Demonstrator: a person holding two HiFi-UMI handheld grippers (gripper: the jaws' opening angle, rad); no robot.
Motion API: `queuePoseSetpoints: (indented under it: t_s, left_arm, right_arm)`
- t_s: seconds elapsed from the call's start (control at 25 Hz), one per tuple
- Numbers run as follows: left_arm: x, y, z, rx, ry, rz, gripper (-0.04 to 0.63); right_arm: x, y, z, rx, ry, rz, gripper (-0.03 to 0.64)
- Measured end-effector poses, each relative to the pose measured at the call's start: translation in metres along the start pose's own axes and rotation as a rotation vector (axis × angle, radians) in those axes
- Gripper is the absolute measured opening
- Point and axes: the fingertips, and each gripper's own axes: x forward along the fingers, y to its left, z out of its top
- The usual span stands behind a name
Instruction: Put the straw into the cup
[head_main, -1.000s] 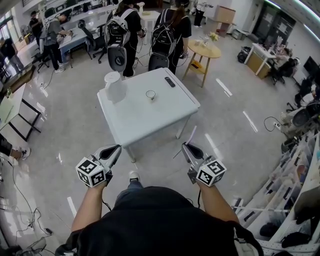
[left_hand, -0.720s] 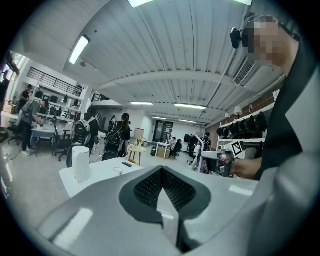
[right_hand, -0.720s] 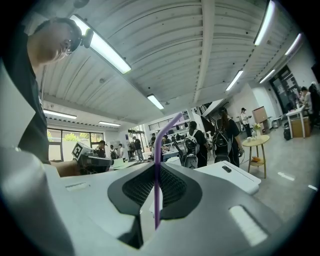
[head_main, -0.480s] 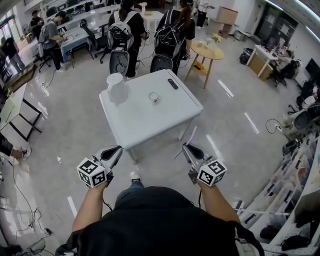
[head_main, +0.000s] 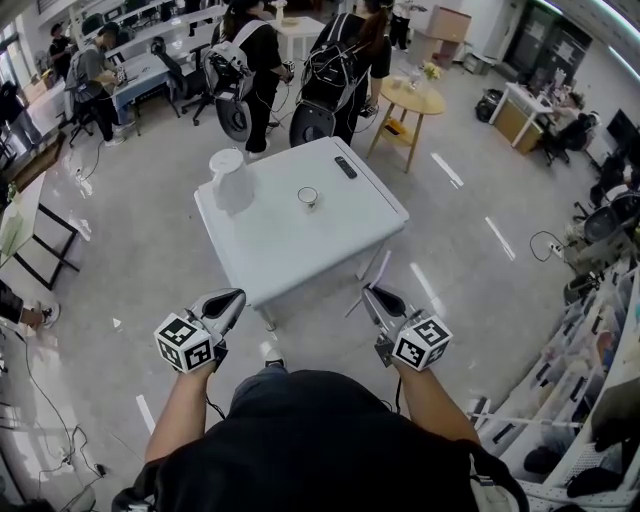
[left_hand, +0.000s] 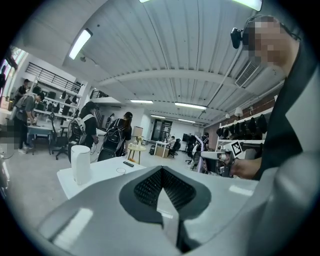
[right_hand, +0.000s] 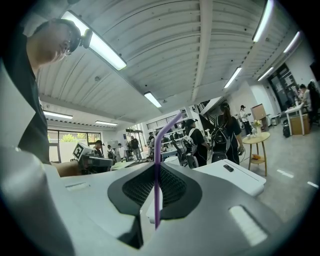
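A small clear cup (head_main: 308, 196) stands near the middle of the white table (head_main: 270, 250), far ahead of both grippers; it is a faint ring (left_hand: 120, 170) in the left gripper view. My right gripper (head_main: 373, 298) is shut on a purple straw (head_main: 376, 274), which sticks up and forward from the jaws (right_hand: 159, 165). My left gripper (head_main: 228, 301) is shut with nothing in it. Both are held in front of the table's near edge, over the floor.
A white cylinder (head_main: 229, 178) stands at the table's far left, and a dark remote (head_main: 345, 167) lies at its far right. Behind the table stand people with backpacks (head_main: 340, 70) and a round wooden table (head_main: 412, 98). Desks are at the left.
The view has drifted slightly closer to the table. Both grippers keep the same pose and the straw stays in the right one.
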Motion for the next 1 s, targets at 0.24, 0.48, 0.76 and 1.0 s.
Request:
queuePoseSetpoints:
  t_s: [0.24, 0.48, 0.76, 1.0]
  left_arm:
    - [0.009, 0.03, 0.002, -0.015, 0.019, -0.02, 0.0]
    - [0.02, 0.056, 0.006, -0.018, 0.027, -0.035, 0.0]
    - [0.023, 0.082, 0.009, -0.03, 0.033, -0.031, 0.0]
    - [0.023, 0.099, 0.007, -0.041, 0.04, -0.025, 0.0]
  right_arm:
    - [0.029, -0.008, 0.002, 0.012, 0.005, -0.017, 0.051]
    - [0.054, -0.016, 0.004, 0.015, 0.001, -0.031, 0.049]
    - [0.079, -0.023, 0.002, 0.025, 0.016, -0.033, 0.05]
    - [0.098, -0.026, -0.001, 0.034, 0.023, -0.029, 0.051]
